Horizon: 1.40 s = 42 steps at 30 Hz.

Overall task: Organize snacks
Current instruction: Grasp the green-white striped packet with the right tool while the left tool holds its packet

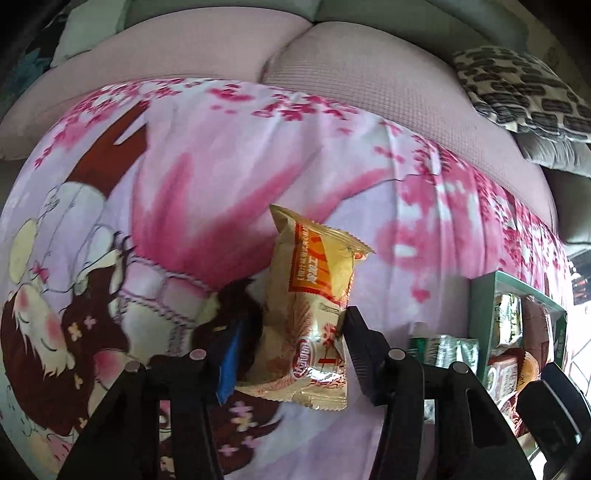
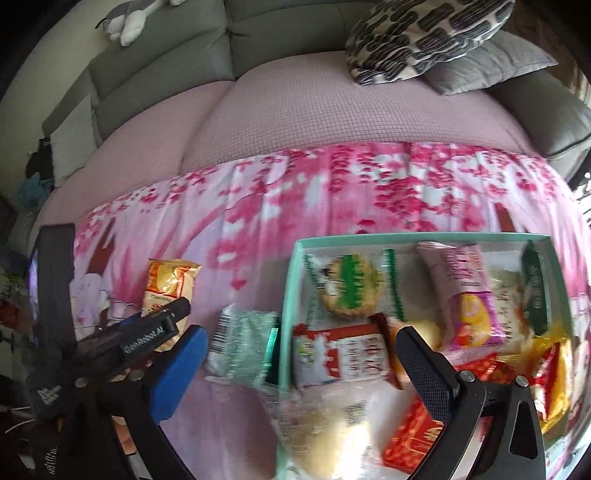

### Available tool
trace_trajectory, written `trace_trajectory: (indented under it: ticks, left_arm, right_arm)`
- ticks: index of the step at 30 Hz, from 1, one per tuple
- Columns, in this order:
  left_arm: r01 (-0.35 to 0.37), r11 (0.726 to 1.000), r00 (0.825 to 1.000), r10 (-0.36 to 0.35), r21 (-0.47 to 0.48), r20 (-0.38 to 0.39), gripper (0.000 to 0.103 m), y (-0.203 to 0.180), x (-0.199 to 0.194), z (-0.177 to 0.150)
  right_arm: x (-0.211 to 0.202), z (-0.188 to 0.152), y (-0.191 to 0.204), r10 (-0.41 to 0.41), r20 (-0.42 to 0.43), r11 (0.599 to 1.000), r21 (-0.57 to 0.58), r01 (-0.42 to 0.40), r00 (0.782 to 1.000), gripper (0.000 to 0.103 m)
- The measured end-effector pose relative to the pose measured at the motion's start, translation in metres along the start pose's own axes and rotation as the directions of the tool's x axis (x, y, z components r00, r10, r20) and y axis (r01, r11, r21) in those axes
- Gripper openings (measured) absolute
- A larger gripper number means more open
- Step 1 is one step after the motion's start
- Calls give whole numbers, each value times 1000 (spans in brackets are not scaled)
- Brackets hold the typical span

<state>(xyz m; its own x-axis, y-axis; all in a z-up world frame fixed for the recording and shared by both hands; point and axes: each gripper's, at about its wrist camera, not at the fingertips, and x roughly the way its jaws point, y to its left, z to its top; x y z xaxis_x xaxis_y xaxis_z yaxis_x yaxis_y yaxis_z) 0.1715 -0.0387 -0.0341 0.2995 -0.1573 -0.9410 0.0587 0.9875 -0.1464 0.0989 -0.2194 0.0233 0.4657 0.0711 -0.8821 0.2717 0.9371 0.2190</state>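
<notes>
In the left wrist view my left gripper (image 1: 291,343) is shut on a beige and orange snack packet (image 1: 314,295), holding it over the pink cartoon blanket (image 1: 221,166). The same packet (image 2: 170,284) and the left gripper (image 2: 162,325) show at the left of the right wrist view. My right gripper (image 2: 295,369) is open and empty over the left edge of a mint-green box (image 2: 291,266) filled with several snack packets. A pale green packet (image 2: 243,339) lies on the blanket just left of the box. The box also shows at the right of the left wrist view (image 1: 480,291).
The blanket covers a pink sofa seat (image 2: 295,110). A black and white patterned cushion (image 2: 424,33) and a grey cushion (image 2: 487,70) lie at the back right. A plush toy (image 2: 129,18) sits on the grey sofa back.
</notes>
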Motion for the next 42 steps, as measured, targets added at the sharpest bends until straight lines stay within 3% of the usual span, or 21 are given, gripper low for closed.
trace_trajectory:
  ticks: [5,12,18,21,27,34,42]
  left_arm:
    - [-1,999,1000,1,-43,1,54,17,-5,-4]
    - [0,996,1000,-1,-93,-4,54,38,-9,-5]
    - [6,995,1000,-6,-99,-6,54,41,-8,-4]
    - [18,994,1000,-19,-111,-9,54,39,-2,1]
    - [29,991,1000,-30,-131,-9,54,50,-9,-3]
    - [41,988,999,-43,-147,-10,54,54,-8,-2]
    - [29,990,999,-30,-137,-11,54,53,-6,-3]
  right_arm:
    - [10,4,17,71,-48,997,-15,-72,996,101]
    - [32,0,30,106,-135,994,-19,-110,985,77]
    - [39,2,37,50,-143,997,-56,-58,988,75]
    - [38,2,40,63,-152,994,-73,-75,986,69]
    - [48,1,43,18,-174,996,-80,-32,985,69]
    - [56,-5,56,40,-201,991,-117,-64,979,61]
    - [73,-12,61,-29,-216,992,-126,2,976,56]
